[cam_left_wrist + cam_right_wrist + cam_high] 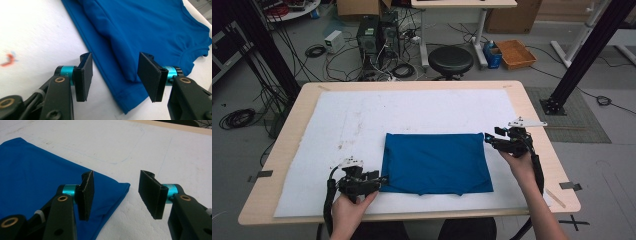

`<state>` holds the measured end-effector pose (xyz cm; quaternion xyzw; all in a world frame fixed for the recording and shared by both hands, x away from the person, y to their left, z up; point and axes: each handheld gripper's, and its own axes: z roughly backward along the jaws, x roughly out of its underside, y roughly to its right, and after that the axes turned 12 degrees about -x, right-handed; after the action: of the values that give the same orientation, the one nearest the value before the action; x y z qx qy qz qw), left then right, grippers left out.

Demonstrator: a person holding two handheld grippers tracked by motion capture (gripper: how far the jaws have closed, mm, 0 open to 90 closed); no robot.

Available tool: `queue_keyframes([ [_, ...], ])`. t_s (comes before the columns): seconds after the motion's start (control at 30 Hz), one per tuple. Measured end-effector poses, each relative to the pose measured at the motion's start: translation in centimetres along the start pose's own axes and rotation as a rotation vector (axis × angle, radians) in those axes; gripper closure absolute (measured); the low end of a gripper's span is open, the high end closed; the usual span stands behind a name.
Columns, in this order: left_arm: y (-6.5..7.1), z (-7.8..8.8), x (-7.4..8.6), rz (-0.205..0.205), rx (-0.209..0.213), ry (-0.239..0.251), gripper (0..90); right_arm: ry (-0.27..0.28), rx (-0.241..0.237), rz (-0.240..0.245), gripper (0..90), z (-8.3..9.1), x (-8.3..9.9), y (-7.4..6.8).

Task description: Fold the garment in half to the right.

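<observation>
Looking down from the high view, a folded blue shirt lies flat on the white mat, toward the near half of it. The left gripper sits at the shirt's near left corner, the right gripper at its far right corner.

Left gripper view: the jaws stand apart with the shirt's corner lying between them, pads not pressing on it yet. You can see the hem and the neckline edge off to the side.

Right gripper view: jaws apart too, hanging just over the shirt's corner, nothing pinched.

My take: it's light, soft, floppy fabric, so it'll sag and unfold if you lift from the middle. Best bet is pinching all layers at those two corners, right by the hem.
</observation>
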<state>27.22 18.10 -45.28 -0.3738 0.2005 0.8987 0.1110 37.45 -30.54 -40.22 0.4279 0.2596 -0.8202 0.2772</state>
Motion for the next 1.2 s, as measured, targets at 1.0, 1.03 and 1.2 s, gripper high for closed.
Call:
queue_keyframes([
  [1.0, 2.0, -1.1, -0.1, -0.092, -0.013, 0.009, 83.2, -0.057, -0.127, 0.101, 49.8, -5.2, -2.8, -5.4],
  [1.03, 2.0, -1.1, -0.1, -0.091, -0.014, 0.008, 83.2, -0.060, -0.142, 0.104, 50.4, -5.8, -3.0, -5.7],
  [1.2, 1.9, -1.0, -0.1, -0.079, -0.010, 0.010, 83.4, -0.079, -0.188, 0.097, 52.8, -8.9, -4.4, -7.4],
])
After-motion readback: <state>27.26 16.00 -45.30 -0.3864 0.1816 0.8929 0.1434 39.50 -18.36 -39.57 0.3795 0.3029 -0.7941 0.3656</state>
